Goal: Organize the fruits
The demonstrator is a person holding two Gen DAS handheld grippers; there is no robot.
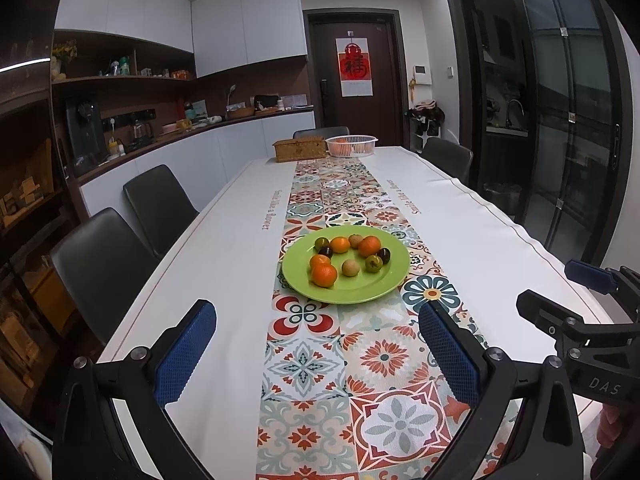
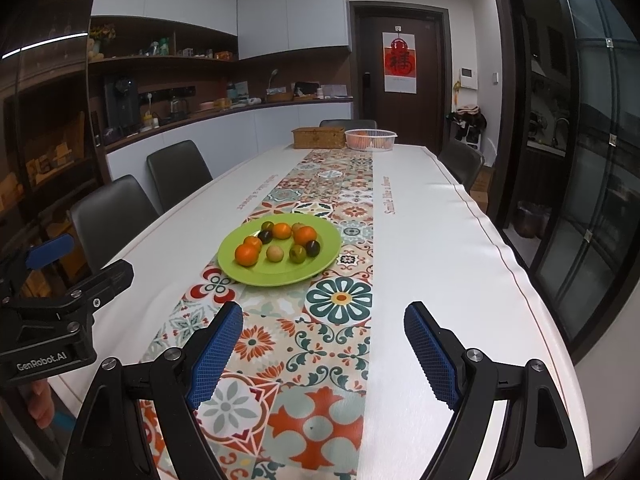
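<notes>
While both grippers, left (image 1: 316, 352) and right (image 2: 324, 352), gape empty, fruits (image 1: 346, 258) sit on the green plate (image 1: 360, 294), seemingly ten.

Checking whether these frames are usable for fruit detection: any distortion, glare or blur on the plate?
Left wrist view: fisheye bends the table edges, black corners, green plate and fruit sharp. Right wrist view: same bending, soft glare on the white tablecloth, plate sharp.
</notes>
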